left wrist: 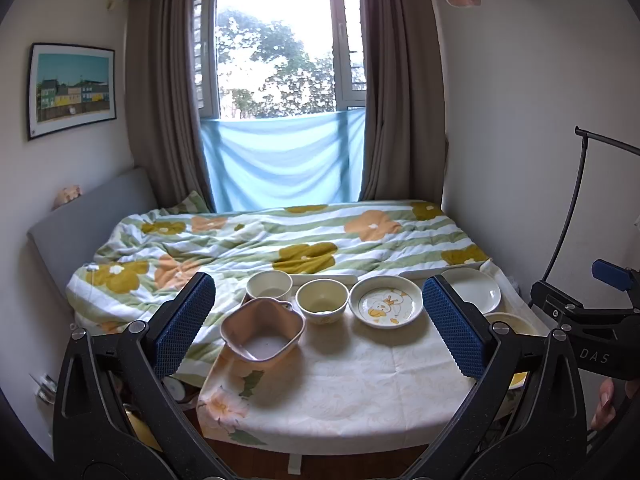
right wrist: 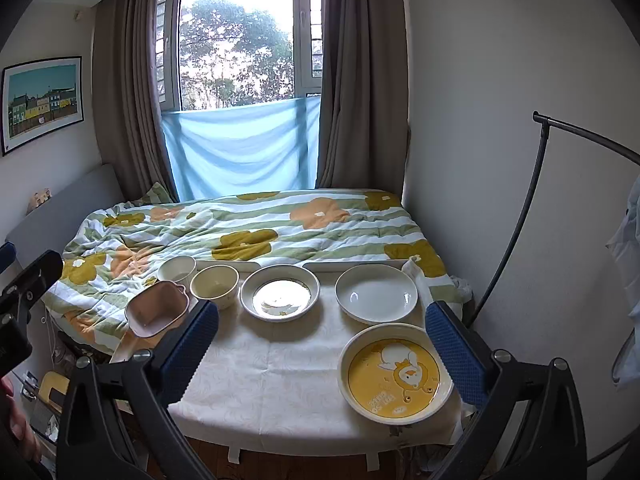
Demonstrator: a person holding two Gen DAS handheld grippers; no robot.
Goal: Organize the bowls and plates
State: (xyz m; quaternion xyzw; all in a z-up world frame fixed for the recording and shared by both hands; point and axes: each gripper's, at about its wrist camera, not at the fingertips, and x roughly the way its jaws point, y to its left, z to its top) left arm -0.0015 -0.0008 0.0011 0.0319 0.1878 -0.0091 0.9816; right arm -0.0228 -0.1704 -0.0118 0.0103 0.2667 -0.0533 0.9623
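On the table [left wrist: 352, 384]: pink bowl [left wrist: 262, 328] at near left, two cream bowls [left wrist: 322, 302] behind, duck plate [left wrist: 386, 302] at centre, white plate [right wrist: 376, 294] at far right. Left gripper [left wrist: 318, 324] spread wide, holding nothing; same for right gripper [right wrist: 322, 354]. Only in the right wrist view: whole yellow plate [right wrist: 394, 374] at near right, just beside the right finger. In the left wrist view, yellow plate mostly hidden, duck drawing clear instead of glare.

Bright window [left wrist: 276, 52], brown curtains [left wrist: 160, 100], floral-quilted bed [left wrist: 280, 240], framed picture [left wrist: 72, 88], white walls [right wrist: 500, 120]
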